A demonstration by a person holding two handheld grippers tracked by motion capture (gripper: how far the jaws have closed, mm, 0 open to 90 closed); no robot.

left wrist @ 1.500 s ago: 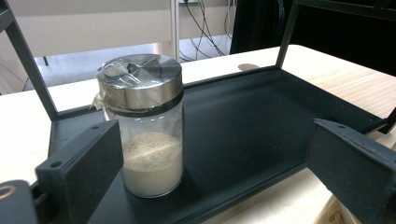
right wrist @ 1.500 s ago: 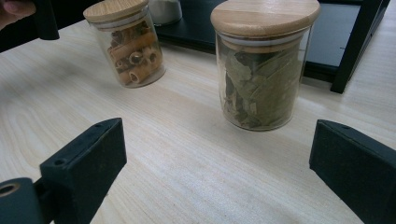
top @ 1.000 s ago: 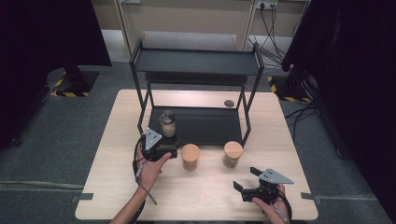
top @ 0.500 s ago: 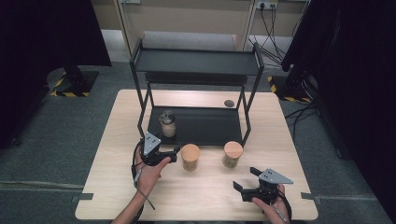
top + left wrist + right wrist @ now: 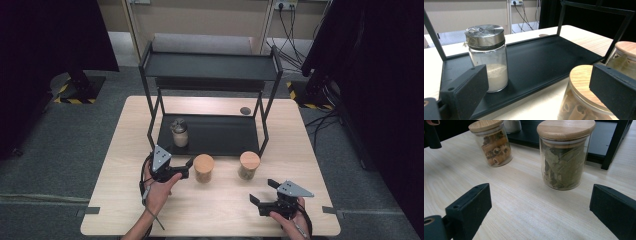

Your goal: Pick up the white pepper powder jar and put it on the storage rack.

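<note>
Beside the pasta jar: your left claw, open, has backed off the shaker.
Shaker: shelved.
Right claw: open, idle.

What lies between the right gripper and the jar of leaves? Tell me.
Nothing: bare wooden tabletop separates the open right gripper from the jar of leaves, as the right gripper view shows.

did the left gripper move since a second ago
Yes. The left gripper has pulled back from the metal-lidded jar on the rack's lower shelf, toward the person, and now sits beside the pasta jar.
</note>
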